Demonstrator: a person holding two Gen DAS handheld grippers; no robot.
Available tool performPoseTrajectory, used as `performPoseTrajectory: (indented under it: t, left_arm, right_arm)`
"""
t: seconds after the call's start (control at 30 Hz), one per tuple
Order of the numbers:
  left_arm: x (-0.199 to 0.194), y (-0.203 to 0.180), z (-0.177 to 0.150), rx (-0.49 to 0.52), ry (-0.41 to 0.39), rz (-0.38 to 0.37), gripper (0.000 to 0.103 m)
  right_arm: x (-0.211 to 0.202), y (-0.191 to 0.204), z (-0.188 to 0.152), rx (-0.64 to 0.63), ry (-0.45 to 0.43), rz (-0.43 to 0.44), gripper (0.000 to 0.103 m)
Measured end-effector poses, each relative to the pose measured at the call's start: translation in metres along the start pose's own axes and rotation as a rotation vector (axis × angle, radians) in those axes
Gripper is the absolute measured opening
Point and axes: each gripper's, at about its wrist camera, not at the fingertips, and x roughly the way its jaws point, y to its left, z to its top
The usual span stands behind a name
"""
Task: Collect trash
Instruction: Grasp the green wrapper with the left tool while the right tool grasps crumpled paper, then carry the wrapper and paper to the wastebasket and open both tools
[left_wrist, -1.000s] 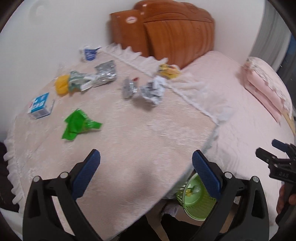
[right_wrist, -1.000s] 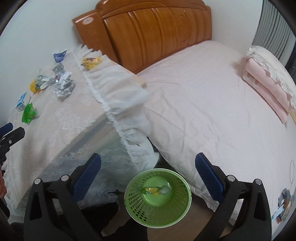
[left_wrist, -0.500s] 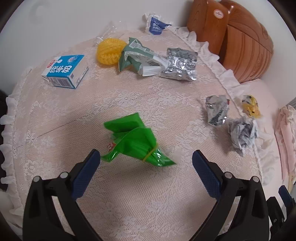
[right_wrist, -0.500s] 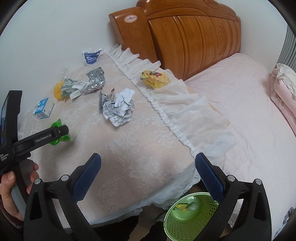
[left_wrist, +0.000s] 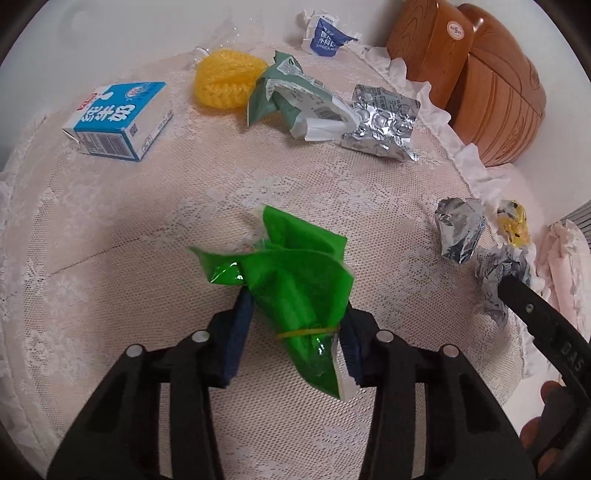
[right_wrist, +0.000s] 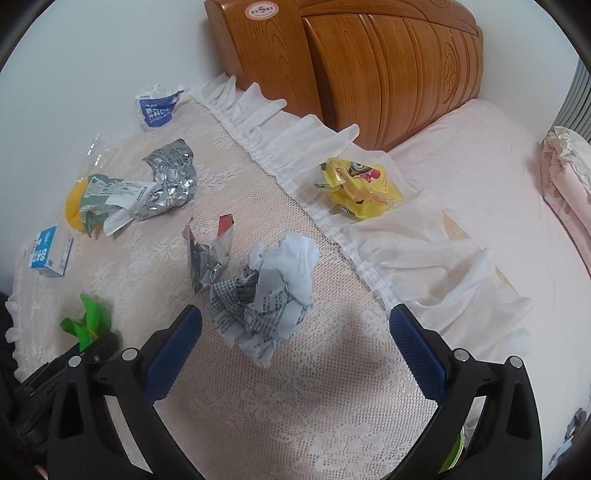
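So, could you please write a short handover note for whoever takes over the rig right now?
Left gripper: shut on the green wrapper, which rests low on the lace-covered table.
Right gripper: open, empty, hovering just short of the crumpled paper.
On the table: blue milk carton, yellow scrubber, grey-green pouch, silver blister pack, crumpled foil wrapper, blue-and-white packet, yellow snack bag.
Done: green wrapper gripped.
Left: bin it, then collect the rest, probably the paper first.
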Motion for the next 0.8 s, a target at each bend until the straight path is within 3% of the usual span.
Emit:
performPoseTrajectory:
  t: [0.03, 0.07, 0.13, 0.2, 0.37, 0.57, 0.67, 0.8]
  left_arm:
    - [-0.004, 0.002, 0.0, 0.013, -0.016, -0.003, 0.043]
    - [-0.008, 0.004, 0.0, 0.026, -0.033, -0.007, 0.043]
    - [-0.017, 0.008, 0.0, 0.047, -0.066, -0.017, 0.043]
    - [-0.026, 0.013, 0.001, 0.057, -0.091, -0.034, 0.042]
    - [-0.052, 0.02, -0.006, 0.091, -0.14, -0.065, 0.041]
    - [-0.083, 0.003, -0.036, 0.189, -0.16, -0.103, 0.041]
    - [-0.091, -0.013, -0.056, 0.235, -0.138, -0.144, 0.041]
    - [-0.098, -0.05, -0.086, 0.361, -0.113, -0.197, 0.041]
  right_arm:
    - [0.004, 0.002, 0.002, -0.003, 0.003, 0.0, 0.099]
    - [0.007, 0.005, 0.002, -0.011, 0.007, 0.0, 0.09]
    - [0.014, 0.01, 0.003, -0.029, 0.037, 0.002, 0.071]
    - [0.021, 0.011, 0.001, -0.019, 0.071, 0.04, 0.044]
    - [0.009, 0.005, -0.01, -0.002, 0.055, 0.101, 0.043]
    - [-0.041, -0.024, -0.042, 0.014, 0.0, 0.171, 0.042]
    - [-0.07, -0.048, -0.07, 0.025, -0.027, 0.153, 0.043]
    - [-0.096, -0.087, -0.119, 0.039, -0.043, 0.061, 0.043]
